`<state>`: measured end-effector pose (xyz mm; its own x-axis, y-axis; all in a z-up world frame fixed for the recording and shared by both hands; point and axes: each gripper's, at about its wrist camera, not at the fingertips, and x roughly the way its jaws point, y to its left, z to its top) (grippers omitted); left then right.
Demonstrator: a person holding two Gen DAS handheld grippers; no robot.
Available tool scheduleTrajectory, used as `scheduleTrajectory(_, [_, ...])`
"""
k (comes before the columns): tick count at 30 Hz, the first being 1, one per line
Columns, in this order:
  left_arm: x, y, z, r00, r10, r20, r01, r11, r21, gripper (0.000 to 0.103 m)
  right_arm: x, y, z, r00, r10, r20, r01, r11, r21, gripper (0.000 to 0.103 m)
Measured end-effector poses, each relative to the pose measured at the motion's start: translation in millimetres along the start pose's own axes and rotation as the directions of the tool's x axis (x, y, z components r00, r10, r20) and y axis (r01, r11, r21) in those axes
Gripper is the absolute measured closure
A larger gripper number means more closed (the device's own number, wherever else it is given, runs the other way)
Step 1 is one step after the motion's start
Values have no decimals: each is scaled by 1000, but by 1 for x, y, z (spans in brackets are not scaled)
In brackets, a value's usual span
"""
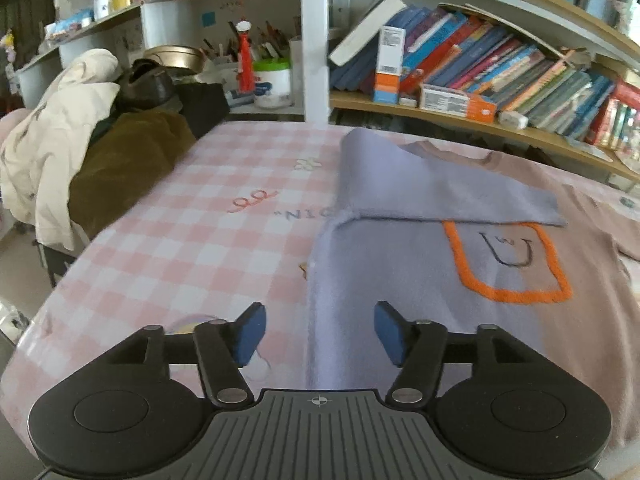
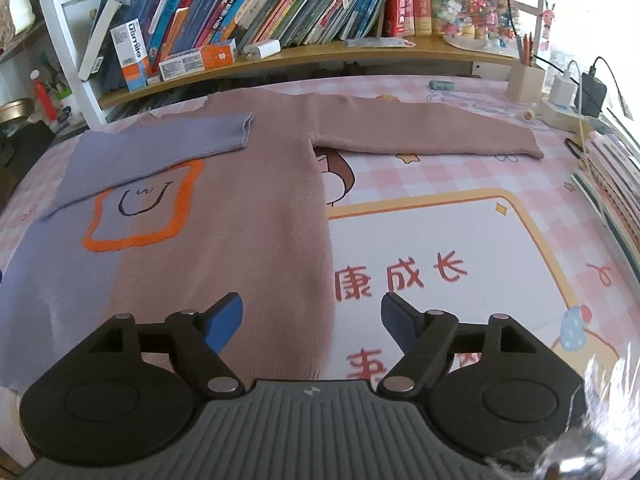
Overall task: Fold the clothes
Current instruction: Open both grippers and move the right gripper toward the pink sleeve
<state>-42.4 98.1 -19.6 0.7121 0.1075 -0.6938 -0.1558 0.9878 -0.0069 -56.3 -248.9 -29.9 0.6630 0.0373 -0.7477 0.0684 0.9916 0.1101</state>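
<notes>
Table (image 2: 460, 92) under a pink-and-white checked cloth (image 1: 168, 240) with cartoon prints. Ahead of the claw, a wooden shelf (image 2: 320, 54) ran along the table's far edge, crammed with leaning books (image 2: 280, 4). White shelf upright (image 1: 314, 40) stood ahead-left. Far left, a heap of cream and brown garments (image 1: 80, 152). Bright daylight came in at far right, by chargers (image 2: 576, 90) and cables.
</notes>
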Motion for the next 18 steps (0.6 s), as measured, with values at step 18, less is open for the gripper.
scheduleTrajectory(18, [-5,-4,-23,998,-52,-43,54,998,45,16,-29,-7,-33,992,-121,-24,122,992,35,14])
